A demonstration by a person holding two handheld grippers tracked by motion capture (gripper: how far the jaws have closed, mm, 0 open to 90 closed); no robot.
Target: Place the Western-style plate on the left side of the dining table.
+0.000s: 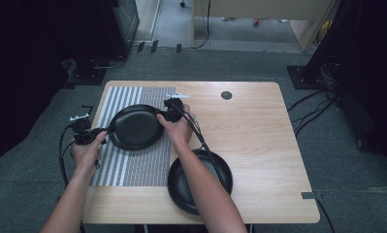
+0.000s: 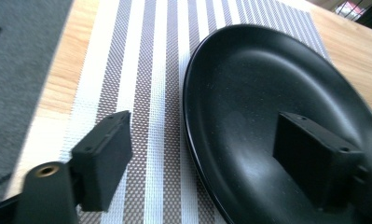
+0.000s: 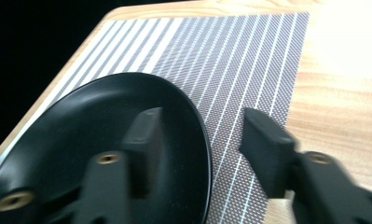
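A black plate (image 1: 135, 127) lies on a grey-and-white striped placemat (image 1: 133, 165) at the left of the wooden table (image 1: 249, 121). My left gripper (image 1: 105, 130) is at the plate's left rim, my right gripper (image 1: 162, 115) at its right rim. In the left gripper view the left gripper (image 2: 207, 140) stands open, one jaw over the placemat (image 2: 141, 70), the other over the plate (image 2: 267, 93), with the rim between them untouched. In the right gripper view the right gripper (image 3: 203, 123) is open astride the plate (image 3: 104, 121) rim, not pressing it.
A second black dish (image 1: 177, 187) sits near the table's front edge, partly hidden by the right forearm. A small dark round hole (image 1: 226, 95) marks the far middle of the table. Bare wood spreads to the right. Cables lie on the grey floor around.
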